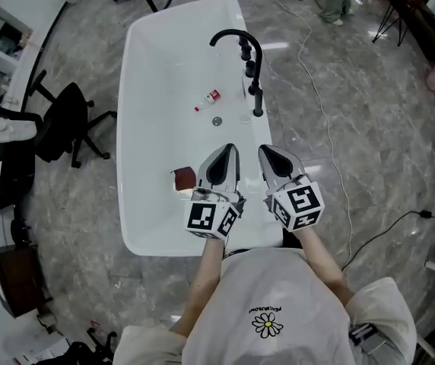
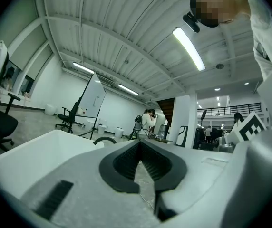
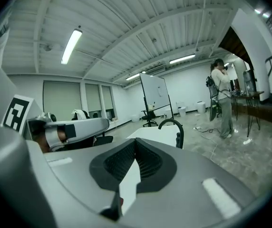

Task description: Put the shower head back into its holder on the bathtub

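Glossy white bathtub [image 1: 135, 90], curved black faucet [image 1: 240, 34], possibly bottle [image 1: 208, 99].

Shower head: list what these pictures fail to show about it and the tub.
- Head view: whether the shower head sits in its holder; the black fittings on the bathtub rim are too small.
- Head view: the brown thing in the tub, partly covered by the left gripper.
- Both gripper views: the tub's inside, blocked by the left and right gripper bodies.
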The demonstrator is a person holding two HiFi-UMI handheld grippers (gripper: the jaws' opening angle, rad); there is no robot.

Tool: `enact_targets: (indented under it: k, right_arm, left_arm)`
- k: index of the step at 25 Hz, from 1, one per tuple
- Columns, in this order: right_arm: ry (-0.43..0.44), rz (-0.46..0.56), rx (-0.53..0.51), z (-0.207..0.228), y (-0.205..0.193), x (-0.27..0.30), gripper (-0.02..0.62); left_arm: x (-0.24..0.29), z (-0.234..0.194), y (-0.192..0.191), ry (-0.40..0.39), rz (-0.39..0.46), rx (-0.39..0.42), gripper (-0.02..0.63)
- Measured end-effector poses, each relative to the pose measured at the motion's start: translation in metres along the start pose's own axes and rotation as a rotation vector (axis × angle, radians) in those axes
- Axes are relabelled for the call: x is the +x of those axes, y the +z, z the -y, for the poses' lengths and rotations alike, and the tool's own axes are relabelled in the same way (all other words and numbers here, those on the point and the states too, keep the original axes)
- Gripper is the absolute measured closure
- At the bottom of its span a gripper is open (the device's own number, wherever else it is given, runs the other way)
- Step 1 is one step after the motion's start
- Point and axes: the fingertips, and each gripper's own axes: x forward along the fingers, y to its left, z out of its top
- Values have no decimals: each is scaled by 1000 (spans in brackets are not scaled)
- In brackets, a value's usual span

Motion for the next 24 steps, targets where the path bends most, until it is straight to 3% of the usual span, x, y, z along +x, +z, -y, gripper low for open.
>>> enact_targets:
  k: [5, 11, 17, 24]
  right_arm:
    - [4, 21, -20, -6, 10, -10, 592]
    - [5, 15, -28, -6, 13, -17, 592]
    - [10, 8, -26, -9, 10, -19, 592]
    - [12, 13, -31, -8, 11, -18, 592]
  left_arm:
    - [-5, 6, -5, -13, -14, 14, 607]
    - [-3, 8, -9, -20, -13, -63, 607]
    - [-8, 8, -11, -22, -18, -50, 607]
    - [-8, -3, -19, -20, -29, -116, 607]
